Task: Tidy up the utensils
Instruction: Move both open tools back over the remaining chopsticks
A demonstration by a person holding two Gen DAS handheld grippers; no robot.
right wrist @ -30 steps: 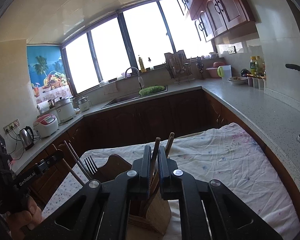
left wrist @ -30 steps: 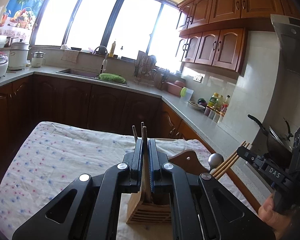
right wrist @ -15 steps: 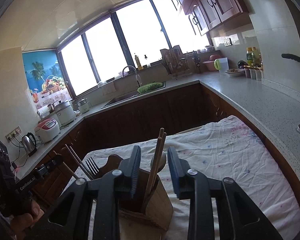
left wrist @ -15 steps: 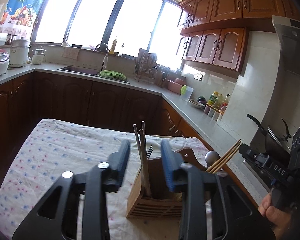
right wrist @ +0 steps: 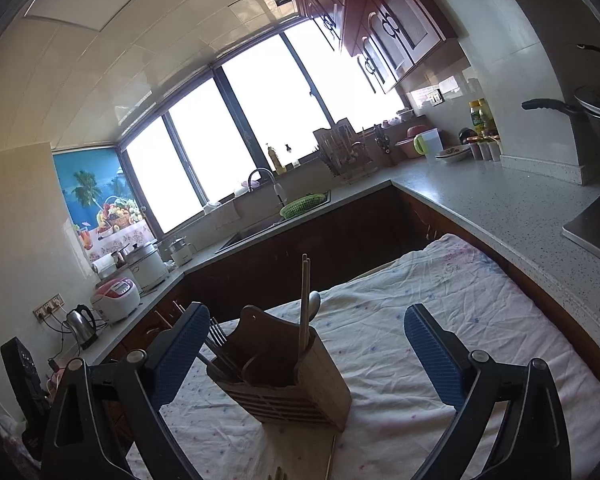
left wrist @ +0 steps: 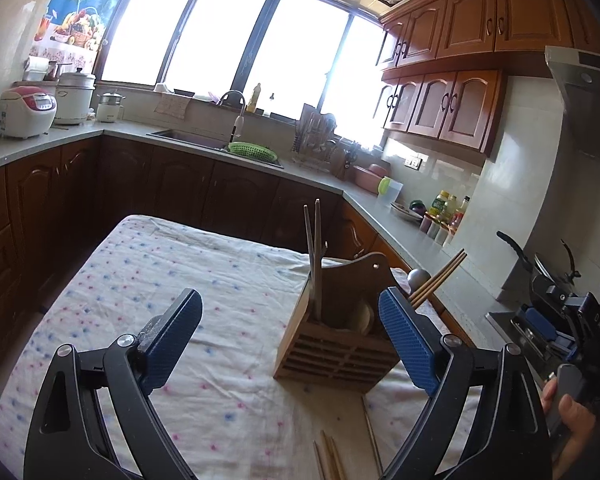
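A wooden utensil holder [left wrist: 336, 344] stands on the cloth-covered table [left wrist: 140, 280]. It also shows in the right wrist view [right wrist: 296, 384]. Chopsticks [left wrist: 314, 264] stand upright in its left slot, and more chopsticks [left wrist: 440, 278] and a spoon lean out on its right. In the right wrist view a pair of chopsticks [right wrist: 305, 300] and forks [right wrist: 218, 334] stand in it. My left gripper [left wrist: 290, 322] is open and empty, just short of the holder. My right gripper [right wrist: 306, 340] is open and empty, above the holder. Loose chopsticks [left wrist: 330, 456] lie on the cloth by the near edge.
A kitchen counter [left wrist: 312, 176] with a sink, a green basket [left wrist: 253, 151] and a dish rack runs behind the table. Bottles [left wrist: 444, 208] and a pan [left wrist: 540, 264] stand at the right. A rice cooker [left wrist: 26, 112] stands at the left.
Both grippers have opened and let go of the chopsticks, which now stand in the holder. Both have drawn back from the holder.
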